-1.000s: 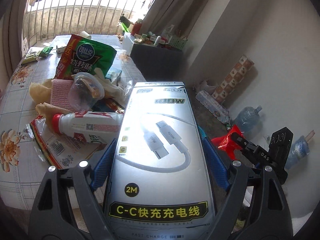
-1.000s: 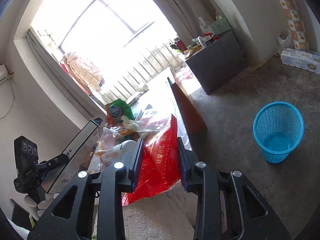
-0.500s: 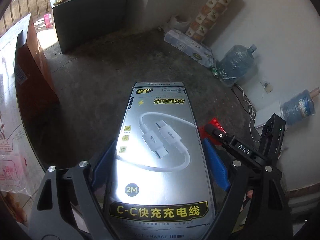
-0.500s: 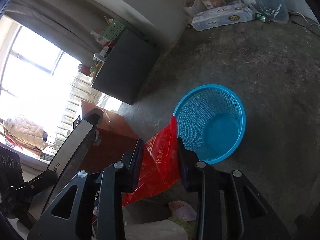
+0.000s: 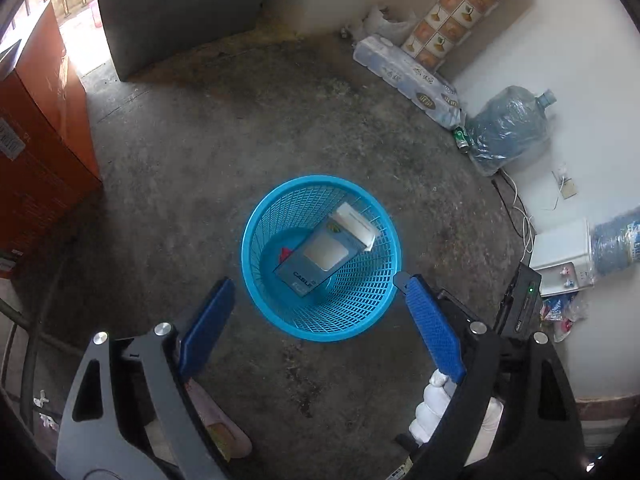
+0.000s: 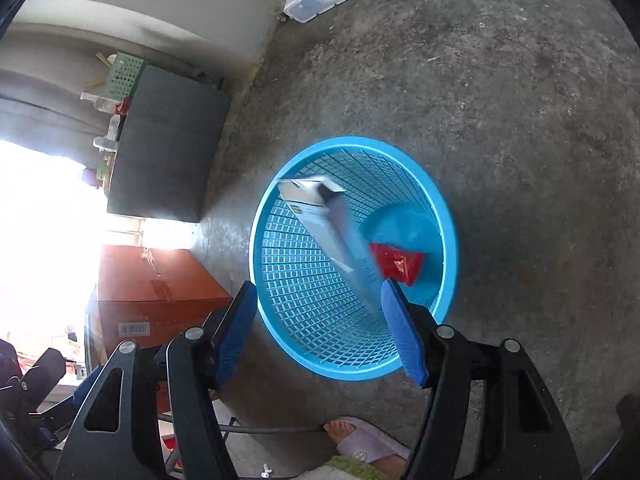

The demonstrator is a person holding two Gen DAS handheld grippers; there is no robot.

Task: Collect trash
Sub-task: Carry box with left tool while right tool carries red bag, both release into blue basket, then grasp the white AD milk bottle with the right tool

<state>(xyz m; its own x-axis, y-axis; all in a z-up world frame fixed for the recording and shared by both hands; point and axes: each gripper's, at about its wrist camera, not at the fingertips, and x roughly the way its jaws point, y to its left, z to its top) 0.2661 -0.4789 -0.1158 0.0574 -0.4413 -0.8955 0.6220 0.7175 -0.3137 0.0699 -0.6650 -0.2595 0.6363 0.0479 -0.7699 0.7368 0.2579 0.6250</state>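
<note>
A blue mesh basket [image 5: 320, 179] stands on the concrete floor below both grippers. Inside it a grey cable box [image 5: 326, 250] leans against the wall, with a red wrapper [image 5: 285, 254] partly under it. My left gripper [image 5: 314, 282] hangs over the basket's near rim, its jaws opening with nothing between them. In the right wrist view the basket [image 6: 352, 142] holds the blurred box [image 6: 332, 236] and the red wrapper [image 6: 396, 264]. My right gripper [image 6: 320, 284] is above the rim too, jaws opening and empty.
An orange-brown cabinet [image 5: 36, 152] stands at the left and a grey cabinet [image 5: 180, 12] behind. A tissue pack [image 5: 404, 76], a water bottle [image 5: 508, 128] and a white device [image 5: 560, 256] line the wall. A slippered foot [image 6: 360, 440] is near.
Both grippers swung away from the table and down over the basket. The cable box left the left jaws and the red wrapper left the right jaws; both now lie in the basket.
</note>
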